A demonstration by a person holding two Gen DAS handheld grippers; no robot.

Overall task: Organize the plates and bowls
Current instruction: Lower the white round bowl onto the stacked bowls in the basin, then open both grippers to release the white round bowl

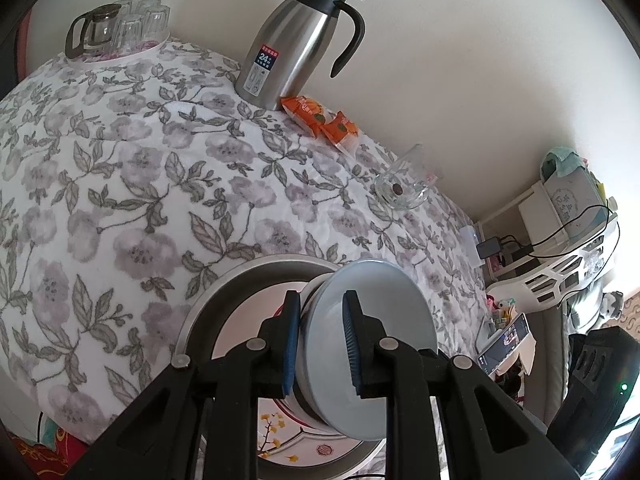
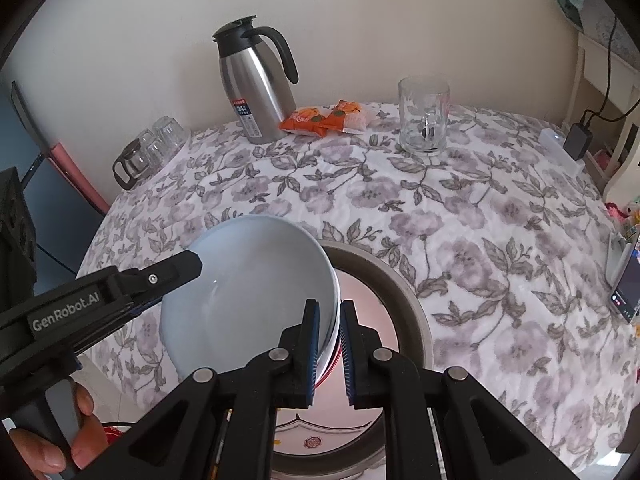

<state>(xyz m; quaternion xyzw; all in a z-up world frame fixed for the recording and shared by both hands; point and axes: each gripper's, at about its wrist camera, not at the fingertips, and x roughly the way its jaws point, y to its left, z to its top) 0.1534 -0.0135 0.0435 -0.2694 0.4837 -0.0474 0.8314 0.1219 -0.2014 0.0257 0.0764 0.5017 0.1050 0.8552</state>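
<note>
Left wrist view: the left gripper [image 1: 320, 340] pinches the rim of a pale blue bowl [image 1: 384, 344], tilted on edge above a steel tray [image 1: 208, 304]. Right wrist view: the right gripper [image 2: 329, 354], narrowly parted, clamps the same glossy bowl's [image 2: 248, 296] opposite rim over the tray [image 2: 404, 292] on the floral tablecloth [image 2: 480, 216].

- Soft, even daylight; shadows faint.
- Mild glare on the steel flask [image 2: 256, 88].
- Strong fisheye bending and dark vignetting at edges.
- Focus sharp throughout.
</note>
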